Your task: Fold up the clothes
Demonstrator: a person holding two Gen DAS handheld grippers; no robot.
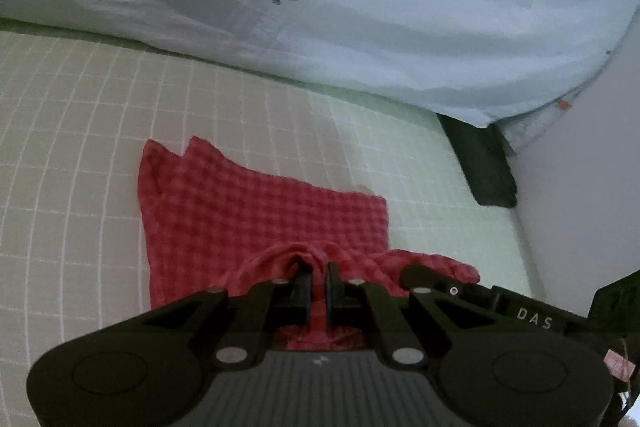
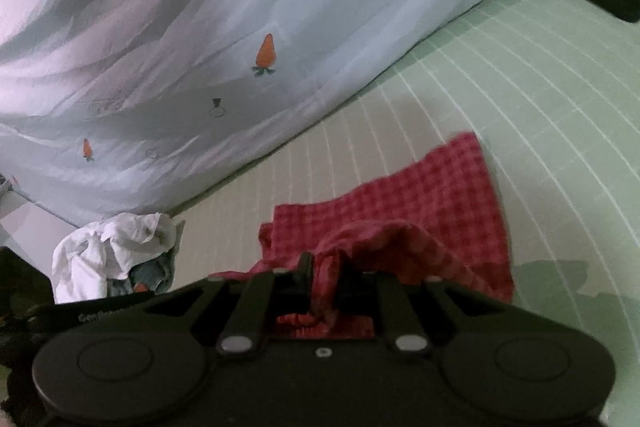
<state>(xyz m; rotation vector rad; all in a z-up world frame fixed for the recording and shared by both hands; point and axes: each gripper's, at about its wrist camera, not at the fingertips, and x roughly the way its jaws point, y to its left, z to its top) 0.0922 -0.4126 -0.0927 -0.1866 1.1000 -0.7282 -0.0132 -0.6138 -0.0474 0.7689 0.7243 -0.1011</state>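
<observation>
A red checked garment [image 1: 256, 211] lies on a pale green grid-pattern bed sheet [image 1: 72, 131]. My left gripper [image 1: 318, 277] is shut on a bunched near edge of the garment, with cloth pinched between the fingers. In the right wrist view the same red garment [image 2: 432, 203] spreads away to the right, and my right gripper [image 2: 326, 279] is shut on another bunched part of its near edge. Part of the other gripper's black body [image 1: 448, 281] shows at the right of the left wrist view.
A light blue duvet with carrot prints [image 1: 360, 7] is heaped along the far side of the bed, also in the right wrist view [image 2: 200, 47]. A crumpled white cloth pile [image 2: 116, 255] lies at the left. A dark pillow [image 1: 480, 163] sits by the wall.
</observation>
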